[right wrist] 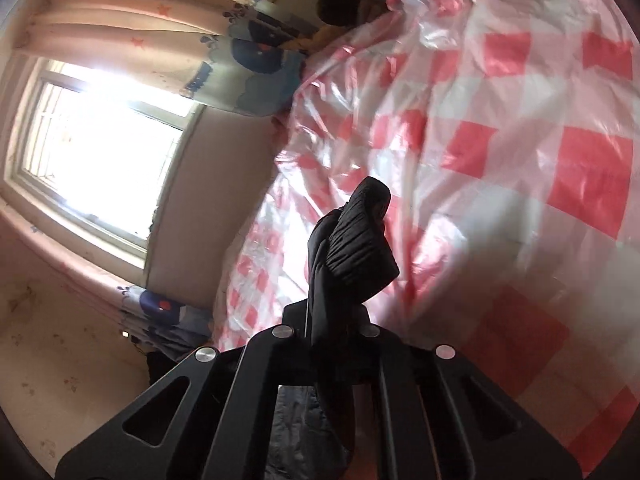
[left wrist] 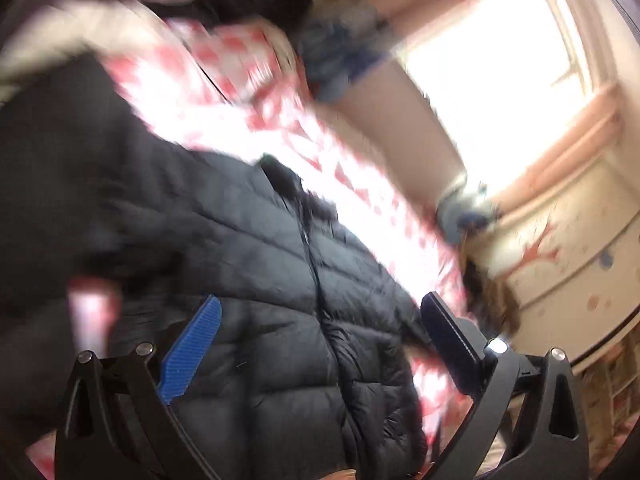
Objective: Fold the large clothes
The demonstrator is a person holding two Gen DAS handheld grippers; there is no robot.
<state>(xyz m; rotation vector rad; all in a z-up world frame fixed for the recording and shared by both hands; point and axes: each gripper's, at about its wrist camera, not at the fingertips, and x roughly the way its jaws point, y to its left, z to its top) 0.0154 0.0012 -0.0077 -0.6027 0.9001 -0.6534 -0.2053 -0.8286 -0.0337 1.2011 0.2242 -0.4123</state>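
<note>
The right gripper (right wrist: pixel 352 280) is pinching a bunched edge of the dark puffer jacket (left wrist: pixel 280 280) lying across the red-checked plastic sheet (right wrist: pixel 520 140), while the left gripper (left wrist: pixel 320 320) is hovering wide open and empty, so that slippery fabric may be slipping free.

The puffer jacket (left wrist: pixel 280 300) is dark quilted cloth with a faint sheen; its bunched cuff (right wrist: pixel 356 248) looks finely ribbed. The red-and-white checked sheet (right wrist: pixel 500 128) is glossy, crinkled thin plastic. The left gripper (left wrist: pixel 320 344) has matt black frames, shiny metal rivets and a ridged blue pad (left wrist: pixel 192 348).
</note>
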